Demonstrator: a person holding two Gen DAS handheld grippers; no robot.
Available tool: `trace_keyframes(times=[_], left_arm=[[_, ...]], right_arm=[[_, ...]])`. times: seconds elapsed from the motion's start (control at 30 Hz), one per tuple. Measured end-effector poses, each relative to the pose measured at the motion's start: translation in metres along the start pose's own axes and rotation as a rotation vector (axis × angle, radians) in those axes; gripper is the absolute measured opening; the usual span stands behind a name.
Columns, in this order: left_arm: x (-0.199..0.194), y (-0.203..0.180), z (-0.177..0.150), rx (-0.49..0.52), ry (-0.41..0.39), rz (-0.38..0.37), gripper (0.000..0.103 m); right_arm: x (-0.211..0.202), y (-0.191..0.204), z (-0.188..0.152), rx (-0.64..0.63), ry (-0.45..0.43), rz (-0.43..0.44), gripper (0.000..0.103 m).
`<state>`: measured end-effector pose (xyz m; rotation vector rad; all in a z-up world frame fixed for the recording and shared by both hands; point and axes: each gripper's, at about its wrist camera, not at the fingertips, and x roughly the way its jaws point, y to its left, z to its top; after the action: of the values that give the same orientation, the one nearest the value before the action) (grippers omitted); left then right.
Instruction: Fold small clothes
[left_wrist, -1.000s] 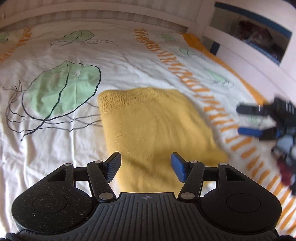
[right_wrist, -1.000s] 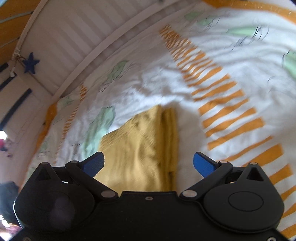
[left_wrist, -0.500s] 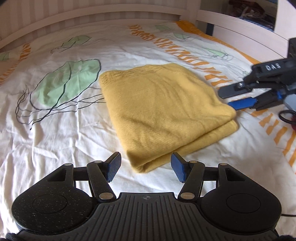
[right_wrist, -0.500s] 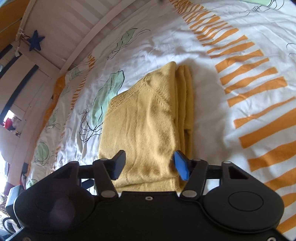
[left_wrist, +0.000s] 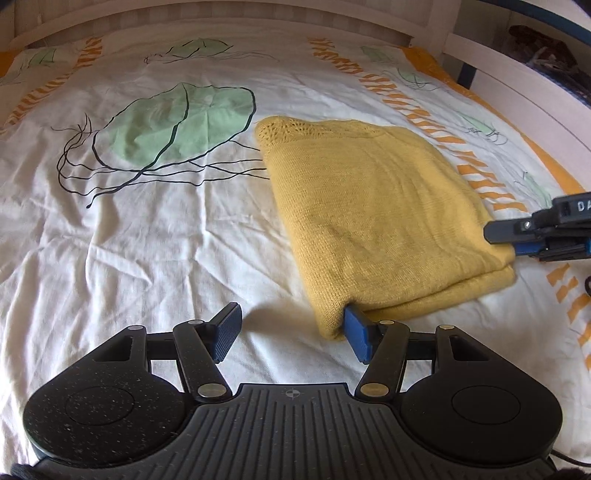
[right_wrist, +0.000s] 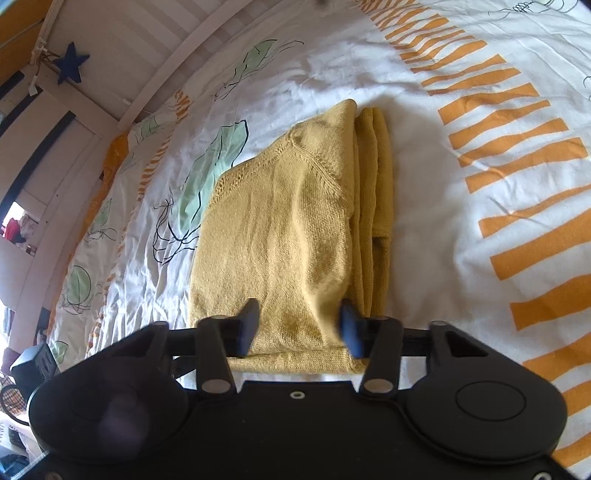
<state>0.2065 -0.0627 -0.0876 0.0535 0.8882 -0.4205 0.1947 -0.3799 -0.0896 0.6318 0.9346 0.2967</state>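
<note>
1. The sweater (left_wrist: 380, 218) lies folded into a thick rectangle on the bedspread (left_wrist: 147, 240), beside its green leaf print.
2. Our left gripper (left_wrist: 291, 330) stands apart at the sweater's near corner, one finger touching.
3. Our right gripper (right_wrist: 297, 326) has just been closing across the sweater's near edge; whether it pinches we cannot tell.
4. We judge one last fold or a carry-off remains.

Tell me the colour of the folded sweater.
Mustard yellow sweater; clearest in the left wrist view.
</note>
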Motion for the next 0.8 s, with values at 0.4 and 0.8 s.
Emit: trace_keyframes(times=[0.4, 0.8], left_arm=[[-0.014, 0.021, -0.001, -0.020, 0.009, -0.026, 0.058], [-0.015, 0.002, 0.038, -0.039, -0.090, -0.117, 0.059]], right_arm=[[-0.011, 0.002, -0.022, -0.030, 0.024, -0.065, 0.014], [-0.020, 0.010, 0.026, -0.062, -0.202, -0.049, 0.055]])
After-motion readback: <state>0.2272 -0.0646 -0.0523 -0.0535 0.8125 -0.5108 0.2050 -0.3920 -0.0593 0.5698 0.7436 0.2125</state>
